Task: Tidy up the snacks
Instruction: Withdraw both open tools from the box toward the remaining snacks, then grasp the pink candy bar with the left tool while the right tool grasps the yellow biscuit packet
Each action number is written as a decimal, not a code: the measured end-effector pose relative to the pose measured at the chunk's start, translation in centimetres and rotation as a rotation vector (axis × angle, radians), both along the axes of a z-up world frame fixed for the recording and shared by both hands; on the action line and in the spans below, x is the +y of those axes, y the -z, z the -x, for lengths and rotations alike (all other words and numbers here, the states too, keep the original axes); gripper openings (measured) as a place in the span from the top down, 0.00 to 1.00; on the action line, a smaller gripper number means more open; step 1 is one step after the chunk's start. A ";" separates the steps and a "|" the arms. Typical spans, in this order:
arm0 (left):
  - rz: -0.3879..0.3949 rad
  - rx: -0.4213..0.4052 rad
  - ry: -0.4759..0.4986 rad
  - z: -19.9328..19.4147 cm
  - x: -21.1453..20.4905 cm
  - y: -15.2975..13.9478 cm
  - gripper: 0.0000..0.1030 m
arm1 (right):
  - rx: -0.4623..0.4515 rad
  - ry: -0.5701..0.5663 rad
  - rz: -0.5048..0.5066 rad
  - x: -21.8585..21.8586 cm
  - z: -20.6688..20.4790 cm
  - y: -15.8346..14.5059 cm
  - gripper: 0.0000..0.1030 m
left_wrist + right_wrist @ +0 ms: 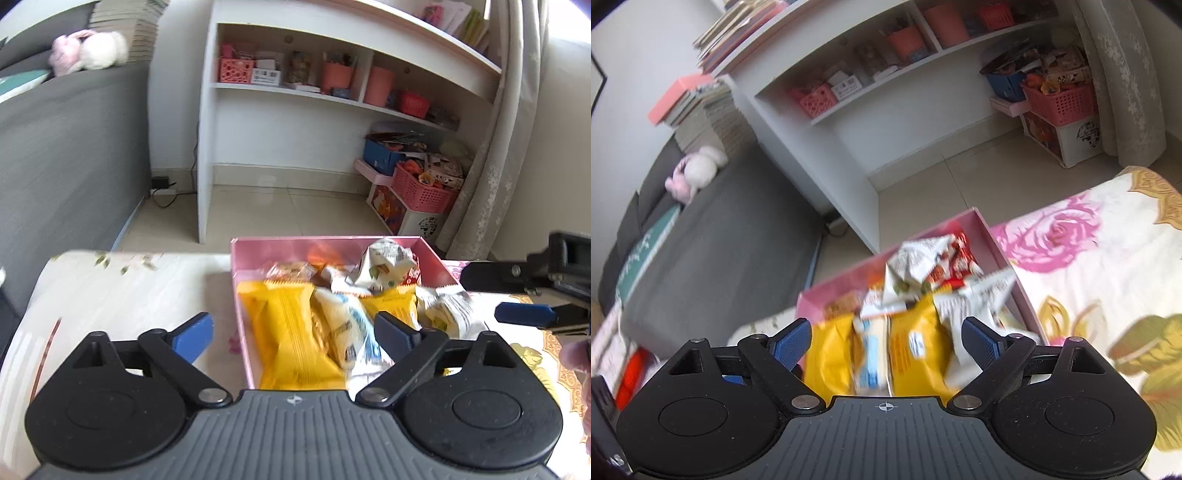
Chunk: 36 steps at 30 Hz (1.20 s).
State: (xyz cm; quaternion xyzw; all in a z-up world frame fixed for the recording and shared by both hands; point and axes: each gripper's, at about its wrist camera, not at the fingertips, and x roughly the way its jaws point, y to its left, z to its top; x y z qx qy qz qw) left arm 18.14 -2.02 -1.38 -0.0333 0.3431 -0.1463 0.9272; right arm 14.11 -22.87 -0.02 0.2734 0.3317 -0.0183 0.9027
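Note:
A pink box [240, 258] sits on a floral-covered table and holds several snack packets: yellow packets [291, 339], a white and blue one [347, 325] and crumpled white ones [384, 266]. My left gripper [295, 332] is open and empty, just above the box's near left part. In the right wrist view the same pink box [1001, 254] with yellow packets [916, 354] lies right below my right gripper [886, 341], which is open and empty. The right gripper also shows in the left wrist view [517, 295], beside the box's right wall.
The table cover [1089, 280] with pink roses extends to the right of the box. A grey sofa [66, 155] stands at the left. A white shelf unit [295, 92] and pink baskets [424, 188] stand on the floor beyond the table.

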 end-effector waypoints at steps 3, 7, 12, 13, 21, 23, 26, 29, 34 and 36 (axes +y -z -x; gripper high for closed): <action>-0.004 0.040 -0.030 0.7 0.5 0.2 0.09 | 0.030 -0.004 0.029 0.6 1.4 0.2 0.12; -0.037 0.097 -0.089 1.7 1.0 0.2 0.09 | 0.081 -0.006 0.091 1.6 3.0 0.6 0.12; -0.073 0.182 -0.139 2.9 0.9 0.8 0.08 | 0.151 0.007 0.094 2.5 4.3 1.8 0.12; -0.081 0.201 -0.148 3.1 0.9 1.0 0.08 | 0.160 0.009 0.090 2.6 4.5 2.1 0.12; -0.025 0.357 -0.255 5.1 1.4 3.9 0.08 | 0.247 0.034 0.092 3.0 5.2 4.9 0.12; 0.010 0.379 -0.270 5.3 1.5 4.2 0.08 | 0.258 0.046 0.065 2.8 5.0 5.3 0.12; 0.025 0.375 -0.263 5.4 1.0 4.1 0.08 | 0.266 0.071 0.050 2.7 4.7 5.7 0.12; 0.017 0.365 -0.259 5.5 0.2 4.2 0.08 | 0.271 0.083 0.053 2.7 4.1 6.1 0.12; -0.010 0.369 -0.223 5.8 -1.4 4.8 0.08 | 0.293 0.090 0.061 2.9 3.2 6.9 0.12; -0.028 0.363 -0.199 5.8 -2.0 4.9 0.08 | 0.299 0.088 0.062 3.0 3.0 7.2 0.12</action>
